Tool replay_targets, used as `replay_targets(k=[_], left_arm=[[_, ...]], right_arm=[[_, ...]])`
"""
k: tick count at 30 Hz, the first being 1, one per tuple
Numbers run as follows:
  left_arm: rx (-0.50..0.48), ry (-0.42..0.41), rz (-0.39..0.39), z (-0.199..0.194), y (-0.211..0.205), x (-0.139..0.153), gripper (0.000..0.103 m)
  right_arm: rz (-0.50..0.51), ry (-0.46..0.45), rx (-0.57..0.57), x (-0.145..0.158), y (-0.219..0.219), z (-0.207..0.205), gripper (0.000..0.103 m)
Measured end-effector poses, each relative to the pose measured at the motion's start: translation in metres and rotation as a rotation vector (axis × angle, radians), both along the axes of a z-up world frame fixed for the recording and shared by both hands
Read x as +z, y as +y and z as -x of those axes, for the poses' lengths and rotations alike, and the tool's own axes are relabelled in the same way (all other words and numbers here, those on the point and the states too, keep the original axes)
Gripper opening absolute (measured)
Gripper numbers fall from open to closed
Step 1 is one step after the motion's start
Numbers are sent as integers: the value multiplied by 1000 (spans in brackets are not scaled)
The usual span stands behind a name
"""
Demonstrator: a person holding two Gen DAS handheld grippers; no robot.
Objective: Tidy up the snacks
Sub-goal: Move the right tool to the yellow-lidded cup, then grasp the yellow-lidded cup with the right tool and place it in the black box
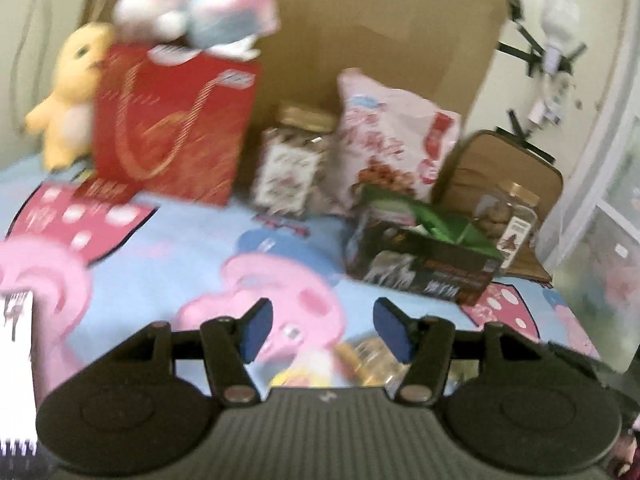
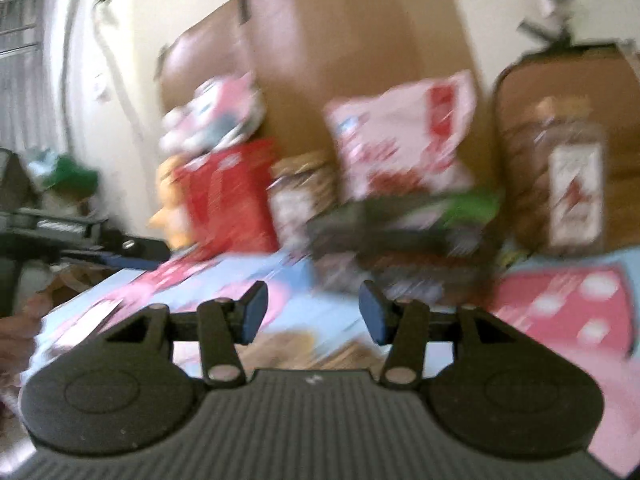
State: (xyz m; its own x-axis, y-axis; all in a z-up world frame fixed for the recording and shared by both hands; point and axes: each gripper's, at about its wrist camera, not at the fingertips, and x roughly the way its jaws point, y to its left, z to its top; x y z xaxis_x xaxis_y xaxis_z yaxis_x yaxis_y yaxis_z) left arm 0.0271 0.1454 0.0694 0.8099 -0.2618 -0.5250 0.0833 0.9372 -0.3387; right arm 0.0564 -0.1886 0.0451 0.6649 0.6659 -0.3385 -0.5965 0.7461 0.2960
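Snacks stand along the back of a cartoon-print cloth (image 1: 192,236). A dark open box (image 1: 420,264) with green packets (image 1: 448,228) sits right of centre. Behind it are a pink snack bag (image 1: 392,140), a gold-lidded jar (image 1: 292,164) and a second cookie jar (image 1: 508,224). My left gripper (image 1: 322,330) is open and empty above the cloth, over a yellow wrapped snack (image 1: 360,360). My right gripper (image 2: 312,312) is open and empty, facing the dark box (image 2: 400,240), the pink bag (image 2: 404,136) and the jars (image 2: 568,180). The right wrist view is blurred.
A red gift bag (image 1: 172,128) stands at the back left with a yellow plush (image 1: 72,92) beside it and a pink-grey plush (image 1: 200,4) on top. A big cardboard sheet (image 1: 380,32) leans behind. A tan case (image 1: 504,168) stands at the right.
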Motion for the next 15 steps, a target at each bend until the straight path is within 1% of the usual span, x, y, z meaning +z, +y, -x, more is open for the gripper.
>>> replay_targets(k=[2,4,6,9,10,11,12,13,15], left_arm=[[10,13,23,6,10,-9,57],[12,24,39,8,15,-17,57],[0,31,62,8,18,-24,57],[-25,38,73,5,17,-32,57],[-37,40,76,3,16,-34,61],[-46,38,78,3,16,-36,68],[-55,31,77,2,15,-37,71],[-65,25,72,1,13,-38,72],[-91,23,62,-3,11,-42,72]], right_arm=[[35,14,58,-2,20,10,53],[86,3,105,-2,41,20,53],[120,-5,141,-1,60,26,53],[176,-15,178,-2,89,26,54],[194,-17,186,-3,97,26,54],[211,-18,194,-4,106,25,54],[224,-19,204,-5,112,24,54],[238,-19,212,-7,118,24,54],[275,-14,216,-10,133,21,54]])
